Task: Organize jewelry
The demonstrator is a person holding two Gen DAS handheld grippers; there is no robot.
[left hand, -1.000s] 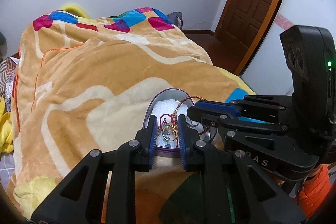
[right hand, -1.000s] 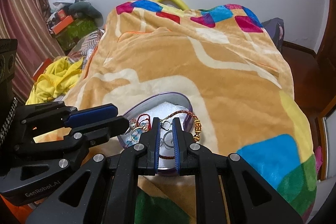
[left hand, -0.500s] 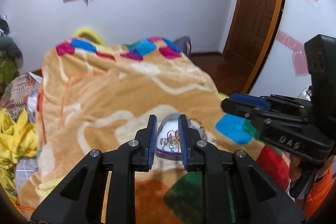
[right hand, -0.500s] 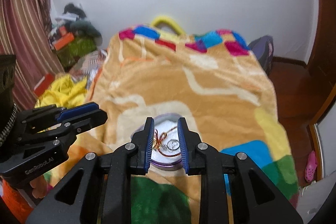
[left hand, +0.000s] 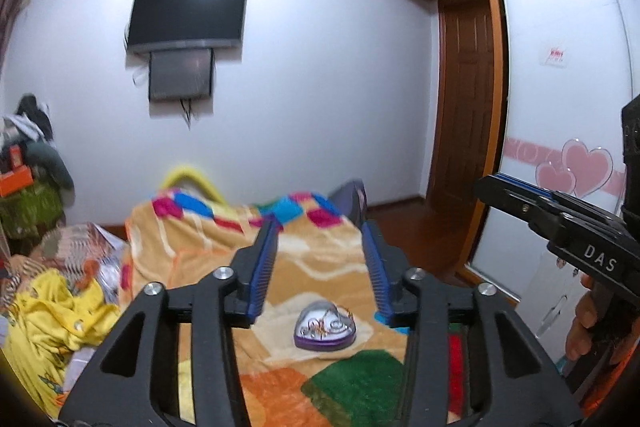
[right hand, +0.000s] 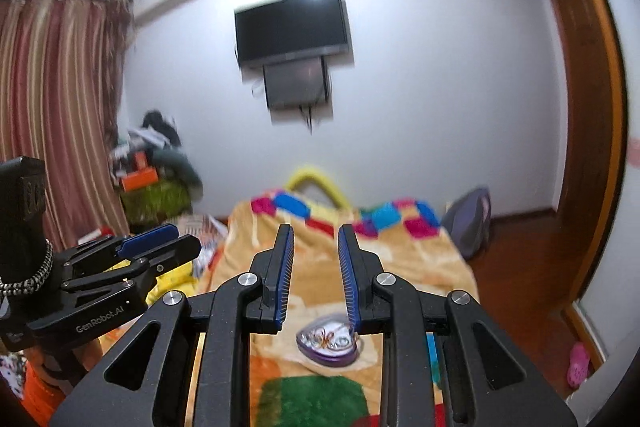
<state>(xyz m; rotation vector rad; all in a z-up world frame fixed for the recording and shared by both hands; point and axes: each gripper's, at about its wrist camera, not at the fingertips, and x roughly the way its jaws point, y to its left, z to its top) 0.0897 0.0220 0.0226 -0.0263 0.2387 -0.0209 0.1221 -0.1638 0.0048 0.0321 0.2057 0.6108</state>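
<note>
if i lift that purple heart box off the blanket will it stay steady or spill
The heart-shaped box looks small and probably light, low and flat-bottomed, so tipping seems unlikely. It is open-topped with loose jewelry piled inside, so tilting could spill it. The soft blanket may let it shift when nudged.

1. "DAS" in white capitals stands on the black body of the right gripper, at the right edge of the left wrist view.
2. "GenRobot.AI" in pale letters stands on the black body of the left gripper, at the lower left of the right wrist view.
3. A white sticker on the wardrobe door, upper right of the left wrist view, bears red marks too small to read.
</note>
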